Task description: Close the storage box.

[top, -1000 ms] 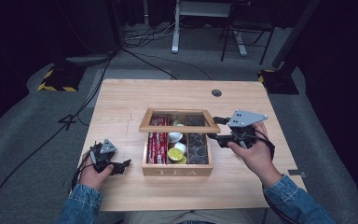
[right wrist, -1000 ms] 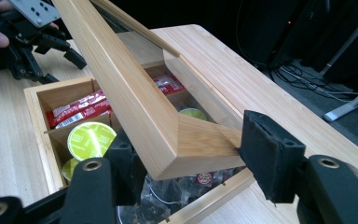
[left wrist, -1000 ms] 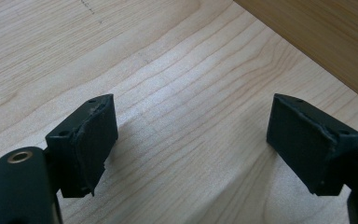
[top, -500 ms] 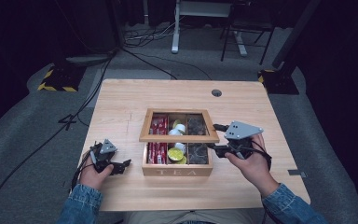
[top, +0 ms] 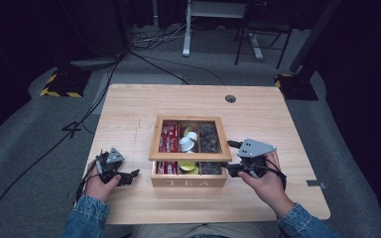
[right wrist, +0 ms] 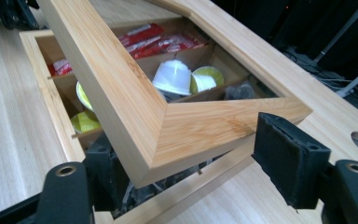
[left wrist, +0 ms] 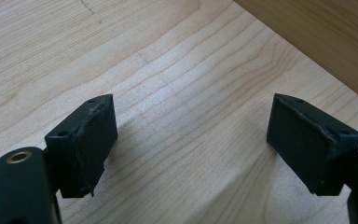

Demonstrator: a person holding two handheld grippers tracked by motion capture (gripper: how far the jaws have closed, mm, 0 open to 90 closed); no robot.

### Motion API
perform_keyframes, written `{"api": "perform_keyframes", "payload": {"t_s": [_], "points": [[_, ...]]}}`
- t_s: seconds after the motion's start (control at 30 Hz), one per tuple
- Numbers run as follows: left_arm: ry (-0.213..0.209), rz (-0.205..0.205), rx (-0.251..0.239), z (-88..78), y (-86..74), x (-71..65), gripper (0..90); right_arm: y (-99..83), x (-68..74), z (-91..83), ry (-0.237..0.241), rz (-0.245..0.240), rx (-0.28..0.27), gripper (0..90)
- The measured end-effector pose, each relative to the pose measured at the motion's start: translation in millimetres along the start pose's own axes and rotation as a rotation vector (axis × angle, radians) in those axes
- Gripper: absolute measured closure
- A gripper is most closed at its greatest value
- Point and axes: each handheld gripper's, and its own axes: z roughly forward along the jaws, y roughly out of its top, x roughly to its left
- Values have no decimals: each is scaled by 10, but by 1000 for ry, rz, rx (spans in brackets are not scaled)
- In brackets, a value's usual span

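on table [top: 129, 104], lid [top: 190, 156] sits lower than before; right claw [top: 232, 157] has just been spreading.

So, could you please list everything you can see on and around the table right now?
Table: one, light wood, centre; round hole near its far edge.
Tea box: one, light wood, mid-table, compartments inside.
Lid: one, wooden frame, hinged, lowered partway over the box.
Red packets: several, left compartments.
White capsules: at least two, middle compartment.
Yellow-green capsules: a few, middle front compartment.
Dark items: several, right compartments; too dim to name.
Floor cables: several, black, beyond the table.
Left tongs: black, open over bare table left of the box.
Right tongs: black, jaws just opening, lid corner between them.
Denim sleeves: two, blue, near edge.
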Motion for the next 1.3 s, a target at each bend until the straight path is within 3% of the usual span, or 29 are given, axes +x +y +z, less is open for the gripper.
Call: {"api": "perform_keyframes", "payload": {"t_s": [0.63,1.3], "points": [[-1,-1,0,0,0,-1,165,-180,123,25,14,-16,54,298],[-1,-1,3,2,4,1,163,-297,154,55,88,42,111,295]]}}
